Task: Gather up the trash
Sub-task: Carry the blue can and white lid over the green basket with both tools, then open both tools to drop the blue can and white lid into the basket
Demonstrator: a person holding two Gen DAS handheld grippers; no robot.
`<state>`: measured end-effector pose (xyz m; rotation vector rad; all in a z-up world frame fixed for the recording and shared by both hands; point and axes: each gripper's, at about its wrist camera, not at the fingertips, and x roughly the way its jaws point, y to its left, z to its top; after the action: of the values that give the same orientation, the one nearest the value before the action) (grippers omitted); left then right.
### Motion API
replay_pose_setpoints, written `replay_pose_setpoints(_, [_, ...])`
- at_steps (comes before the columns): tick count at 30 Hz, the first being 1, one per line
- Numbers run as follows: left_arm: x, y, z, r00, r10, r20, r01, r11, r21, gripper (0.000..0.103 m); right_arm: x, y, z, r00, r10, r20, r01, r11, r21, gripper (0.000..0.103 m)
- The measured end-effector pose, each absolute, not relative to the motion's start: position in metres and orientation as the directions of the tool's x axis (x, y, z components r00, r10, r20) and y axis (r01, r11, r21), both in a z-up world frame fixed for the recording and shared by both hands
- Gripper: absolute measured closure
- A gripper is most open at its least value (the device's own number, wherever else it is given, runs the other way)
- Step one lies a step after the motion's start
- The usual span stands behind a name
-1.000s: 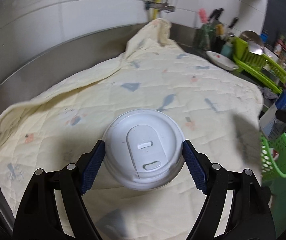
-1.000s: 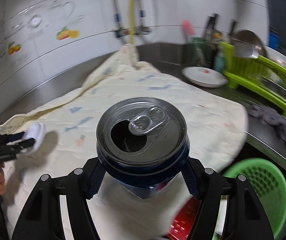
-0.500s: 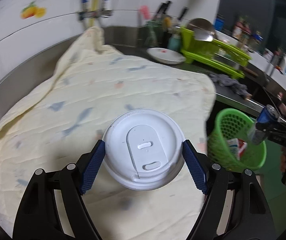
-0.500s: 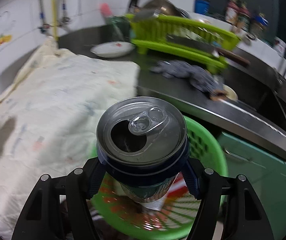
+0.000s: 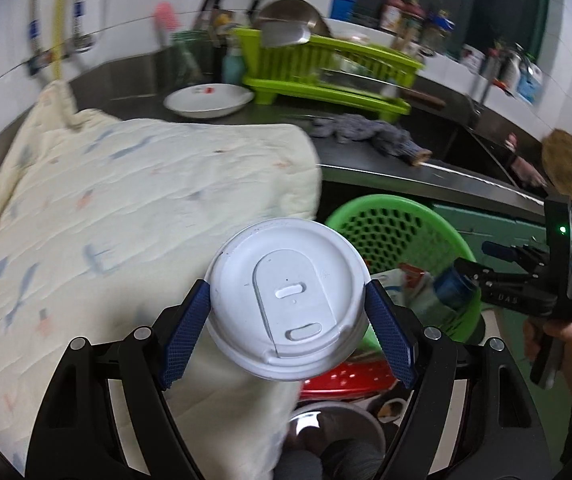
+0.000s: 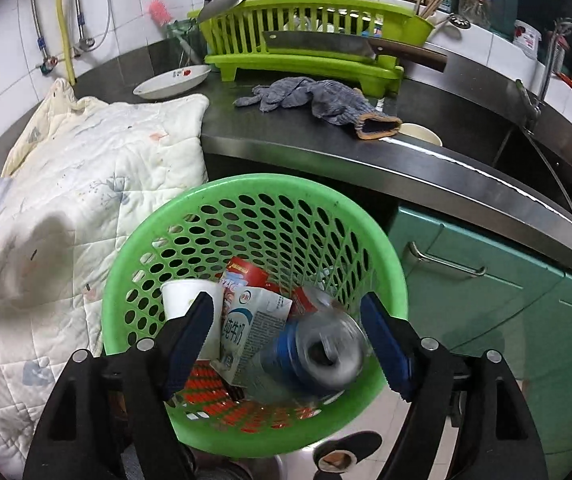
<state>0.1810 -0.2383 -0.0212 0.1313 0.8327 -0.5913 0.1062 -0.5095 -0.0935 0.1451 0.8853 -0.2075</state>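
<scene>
My left gripper (image 5: 288, 300) is shut on a white lidded cup (image 5: 286, 280), its blue pads pressing both sides of the lid, above the quilt's edge beside the green trash basket (image 5: 398, 208). My right gripper (image 6: 286, 300) hangs over the basket (image 6: 253, 184) with its jaws opening. A blue drink can (image 6: 318, 352), blurred, is dropping free between the fingers into the basket. In the left wrist view the right gripper (image 5: 482, 260) shows at the right with the can (image 5: 452, 286) just below it. A paper cup (image 6: 187, 300) and a milk carton (image 6: 249, 320) lie in the basket.
A cream quilt (image 6: 85, 168) covers the counter on the left. Behind it sit a white plate (image 6: 171, 80), a green dish rack (image 6: 310, 36) with a cleaver (image 6: 326, 42), and a grey glove (image 6: 318, 98). A sink (image 6: 546, 164) and green cabinet (image 6: 486, 280) lie right.
Both grippers swung right from above the quilt to the basket. The right jaws opened and the can slipped out. The left gripper kept the cup.
</scene>
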Motion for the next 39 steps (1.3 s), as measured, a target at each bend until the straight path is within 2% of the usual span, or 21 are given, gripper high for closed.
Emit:
replay_pose_setpoints(9, [0.197, -0.326, -0.042, 0.444, -0.472, -0.761, 0.619, 0.776, -0.12, 0.026, 0.067, -0.517, -0.085, 0.67, -0.083, -0.738, 0.258, 0.958, 0.127, 0.029])
replay_pose_setpoints(19, [0.222, -0.397, -0.081, 0.37, -0.441, -0.818, 0.641, 0.758, -0.118, 0.025, 0.04, -0.517, -0.097, 0.684, -0.037, -0.728, 0.26, 0.945, 0.197, 0.028])
replay_pose_setpoints(34, [0.228, -0.411, -0.089, 0.343, -0.449, -0.825, 0.65, 0.748, -0.136, 0.024, 0.039, -0.506, -0.099, 0.693, -0.032, -0.72, 0.249, 0.948, 0.197, 0.028])
replay_pose_setpoints(39, [0.223, -0.404, -0.083, 0.353, -0.465, -0.812, 0.652, 0.744, -0.143, 0.019, 0.037, -0.494, -0.097, 0.694, -0.056, -0.718, 0.241, 0.957, 0.159, 0.028])
